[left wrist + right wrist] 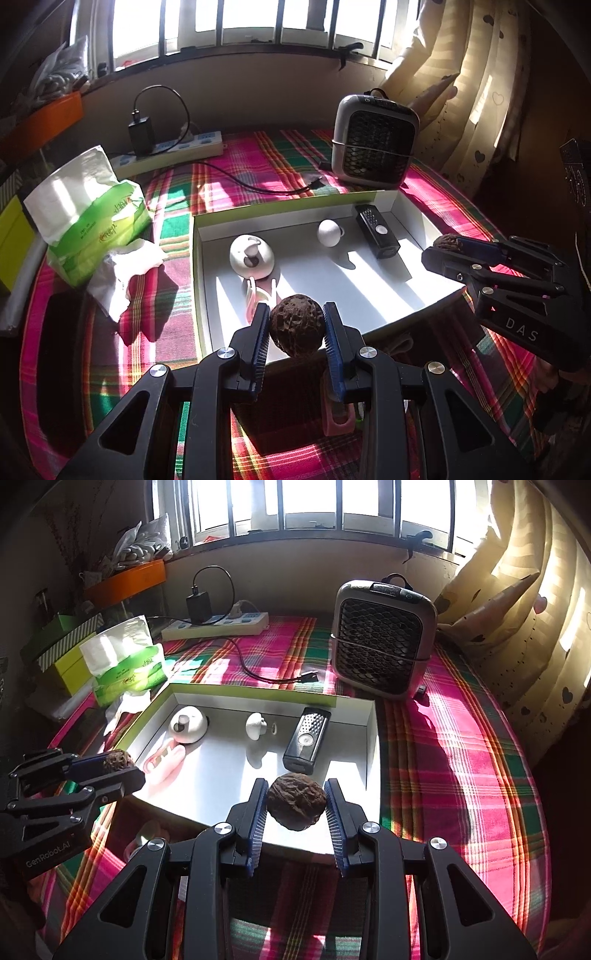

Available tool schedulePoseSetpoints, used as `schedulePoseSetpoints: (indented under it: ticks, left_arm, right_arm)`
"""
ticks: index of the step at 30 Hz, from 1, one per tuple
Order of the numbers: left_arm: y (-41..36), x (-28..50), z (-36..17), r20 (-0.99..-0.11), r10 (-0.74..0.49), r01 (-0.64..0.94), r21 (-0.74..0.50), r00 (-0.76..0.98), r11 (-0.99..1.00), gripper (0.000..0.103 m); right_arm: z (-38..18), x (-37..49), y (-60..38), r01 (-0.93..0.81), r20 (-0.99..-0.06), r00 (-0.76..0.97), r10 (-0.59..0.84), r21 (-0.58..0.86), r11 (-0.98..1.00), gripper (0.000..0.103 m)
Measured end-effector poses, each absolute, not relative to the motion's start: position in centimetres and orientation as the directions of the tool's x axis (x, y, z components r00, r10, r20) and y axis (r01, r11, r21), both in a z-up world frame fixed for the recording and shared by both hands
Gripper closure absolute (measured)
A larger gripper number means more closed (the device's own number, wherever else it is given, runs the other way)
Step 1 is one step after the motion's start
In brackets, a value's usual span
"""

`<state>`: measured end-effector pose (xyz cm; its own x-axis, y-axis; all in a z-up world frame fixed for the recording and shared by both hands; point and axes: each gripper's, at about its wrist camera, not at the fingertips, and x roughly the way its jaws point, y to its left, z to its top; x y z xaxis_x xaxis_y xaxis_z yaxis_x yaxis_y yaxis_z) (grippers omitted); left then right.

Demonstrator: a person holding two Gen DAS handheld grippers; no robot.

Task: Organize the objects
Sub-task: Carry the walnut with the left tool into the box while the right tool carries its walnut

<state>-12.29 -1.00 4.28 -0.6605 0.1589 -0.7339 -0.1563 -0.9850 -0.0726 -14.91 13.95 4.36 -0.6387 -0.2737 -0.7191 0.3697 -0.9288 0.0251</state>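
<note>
Left tool (pixel 295 325) clamps a dark wrinkled walnut (pixel 296 325) between its blue pads, held over the near edge of the white shallow box (pixel 369 288). Right tool (pixel 295 805) grips a second walnut (pixel 296 803) the same way, also above the box's near edge, toward its right side. Each tool shows in the other's view, off to the side, nut pinched at the tip.

Inside the box: a pink clip-like piece (pixel 258 291) near the front left, a white rounded gadget (pixel 252 257) behind it, a small white mushroom-shaped item (pixel 328 232) mid-back, a black rectangular device with a round button (pixel 376 230) at back right. Sun stripes fall across the box floor.

The box sits on a pink-green plaid cloth (pixel 443 738) covering the tabletop. Left of the box, a green tissue pack (pixel 92 218) with a loose crumpled tissue (pixel 125 273) beside it. Behind, a white power strip (pixel 173 151) with a black charger (pixel 141 133) plugged in, its cable trailing across the cloth. Back right, a grey mini fan-type unit with a mesh front (pixel 373 142). Barred window (pixel 314 506) above, cream heart-print curtain (pixel 535 609) on the right.
</note>
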Motion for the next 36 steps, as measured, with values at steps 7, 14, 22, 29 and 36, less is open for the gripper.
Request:
schedulePoseSetpoints:
  ticks: [7,14,22,29,36]
  left_arm:
    - [-0.4,-13.8,3.7,-0.741,0.167,-0.171,-0.072,-0.650,-0.983,0.077]
    - [-0.1,-15.1,2.9,-0.752,0.175,-0.178,-0.078,-0.635,-0.981,0.077]
    - [-0.1,-16.0,2.3,-0.759,0.165,-0.183,-0.062,-0.630,-0.981,0.077]
    - [0.2,-16.5,2.3,-0.763,0.173,-0.203,-0.057,-0.623,-0.978,0.077]
    - [0.8,-16.5,2.2,-0.766,0.170,-0.224,-0.035,-0.620,-0.974,0.077]
  right_arm:
    - [3.9,-17.3,12.2,0.422,-0.721,-0.622,-0.304,0.018,-0.906,0.071]
    - [3.3,-19.1,10.8,0.469,-0.737,-0.588,-0.335,0.027,-0.883,0.071]
    - [2.1,-20.6,9.8,0.501,-0.763,-0.544,-0.348,0.038,-0.865,0.071]
    - [1.4,-21.5,9.3,0.517,-0.778,-0.518,-0.355,0.045,-0.855,0.071]
    - [1.0,-22.1,9.1,0.521,-0.789,-0.507,-0.346,0.040,-0.853,0.071]
